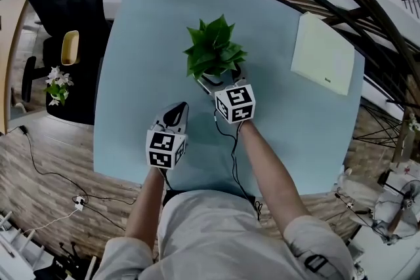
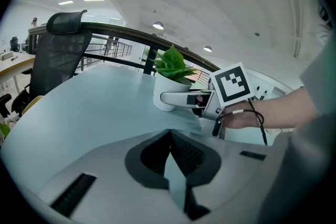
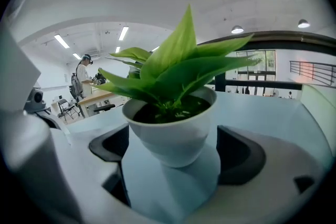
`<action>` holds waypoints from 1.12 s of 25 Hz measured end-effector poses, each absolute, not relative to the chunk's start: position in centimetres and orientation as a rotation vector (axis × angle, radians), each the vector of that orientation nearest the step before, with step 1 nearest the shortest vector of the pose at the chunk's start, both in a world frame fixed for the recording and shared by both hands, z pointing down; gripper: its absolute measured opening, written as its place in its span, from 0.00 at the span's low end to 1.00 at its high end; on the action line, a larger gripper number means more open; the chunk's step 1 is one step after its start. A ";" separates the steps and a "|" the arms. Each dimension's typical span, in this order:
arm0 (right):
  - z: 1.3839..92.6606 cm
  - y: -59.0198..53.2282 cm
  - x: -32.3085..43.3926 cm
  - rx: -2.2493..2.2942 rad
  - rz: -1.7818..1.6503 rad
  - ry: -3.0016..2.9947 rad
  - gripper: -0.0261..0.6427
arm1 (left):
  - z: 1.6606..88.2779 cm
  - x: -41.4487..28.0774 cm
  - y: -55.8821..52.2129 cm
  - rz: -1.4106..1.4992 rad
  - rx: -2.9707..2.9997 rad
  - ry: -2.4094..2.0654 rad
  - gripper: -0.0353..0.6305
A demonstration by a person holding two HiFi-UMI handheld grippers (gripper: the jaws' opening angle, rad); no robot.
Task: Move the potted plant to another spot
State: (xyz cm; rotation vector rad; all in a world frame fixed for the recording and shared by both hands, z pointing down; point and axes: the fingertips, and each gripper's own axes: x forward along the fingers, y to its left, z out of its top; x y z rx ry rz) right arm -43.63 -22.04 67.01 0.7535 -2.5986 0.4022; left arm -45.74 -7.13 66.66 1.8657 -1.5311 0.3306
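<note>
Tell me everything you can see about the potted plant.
The plant has broad, pointed green leaves rising from dark soil in a smooth white pot, round and narrower at the base. It stands upright on the pale blue table, near its middle. The right claw is open around the pot; a gap shows on each side.
</note>
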 end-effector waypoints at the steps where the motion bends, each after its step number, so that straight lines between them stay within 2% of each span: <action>1: 67.1 -21.8 -43.4 0.755 0.411 -2.593 0.80 | 66.6 -45.7 -7.1 0.328 1.865 -1.530 0.07; 10: 67.7 -19.4 -39.9 0.802 0.466 -2.532 0.79 | 66.0 -45.1 -6.5 0.296 1.846 -1.533 0.07; 11: 67.7 -19.2 -39.3 0.824 0.446 -2.510 0.74 | 65.9 -45.0 -6.6 0.294 1.846 -1.536 0.07; 12: 67.8 -19.2 -38.6 0.852 0.412 -2.482 0.62 | 65.9 -45.0 -6.7 0.292 1.845 -1.541 0.07; 13: 67.9 -19.1 -37.8 0.879 0.367 -2.452 0.45 | 65.8 -45.0 -6.8 0.287 1.843 -1.546 0.07; 14: 67.8 -18.8 -37.2 0.899 0.314 -2.427 0.33 | 65.6 -44.8 -6.9 0.279 1.839 -1.550 0.07; 18: 66.3 -17.4 -35.0 0.927 0.141 -2.386 0.05 | 64.9 -43.3 -7.1 0.259 1.855 -1.541 0.07; 28: 64.0 -14.1 -30.8 0.815 -0.124 -2.333 0.04 | 63.5 -39.3 -7.3 0.334 1.927 -1.506 0.07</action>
